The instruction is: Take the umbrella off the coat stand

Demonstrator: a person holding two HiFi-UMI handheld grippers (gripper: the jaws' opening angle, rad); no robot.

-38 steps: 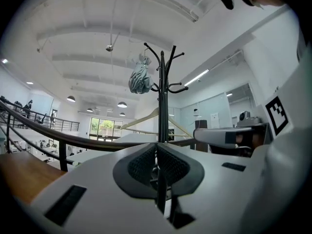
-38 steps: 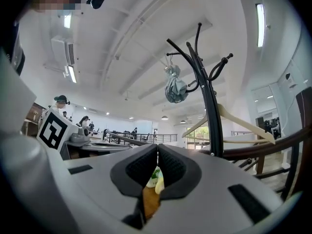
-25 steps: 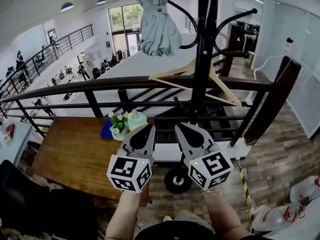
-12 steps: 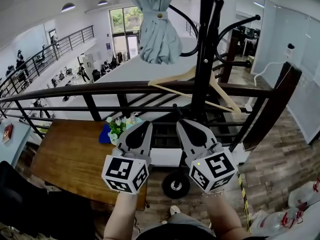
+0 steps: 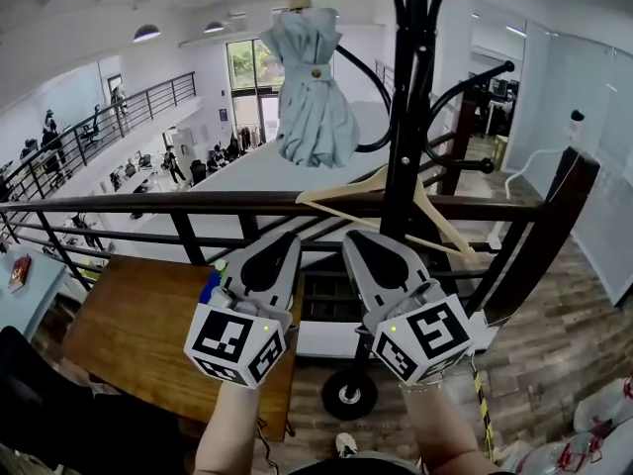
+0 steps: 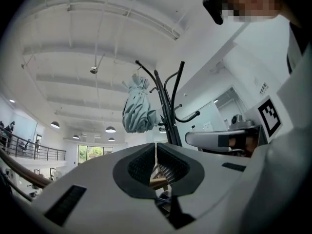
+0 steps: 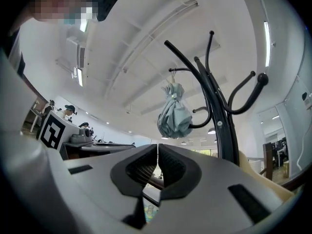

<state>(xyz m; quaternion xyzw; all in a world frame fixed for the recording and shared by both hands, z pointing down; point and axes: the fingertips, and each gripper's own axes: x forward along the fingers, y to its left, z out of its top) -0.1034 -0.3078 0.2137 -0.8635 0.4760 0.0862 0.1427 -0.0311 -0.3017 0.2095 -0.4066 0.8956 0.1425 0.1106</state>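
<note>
The umbrella (image 5: 315, 92) hangs folded at the top centre of the head view, handle up, its pale blue cloth bunched and strapped. It hangs from an upper hook of the black stand (image 5: 407, 117), to the left of the pole. In the right gripper view it seems to hang by a thin loop over the hook's tip, which would explain why it dangles free of the pole.

A wooden hanger (image 5: 381, 181) sits on a lower hook, under the umbrella and in front of the railing (image 5: 148, 204).

The left gripper (image 5: 285, 243) and right gripper (image 5: 353, 240) sit side by side at lower centre, well below the umbrella and tipped upward towards it. Each has its jaws pressed together with nothing between them; the wood seen past the left jaws is background.

Neither touches the umbrella, so the task looks barely begun, at the reach. Closed jaws suit the approach, but one pair will likely have to part to take the cloth or handle, then lift so the loop clears the hook's upturned end. The hanger is close enough below to be knocked.
</note>
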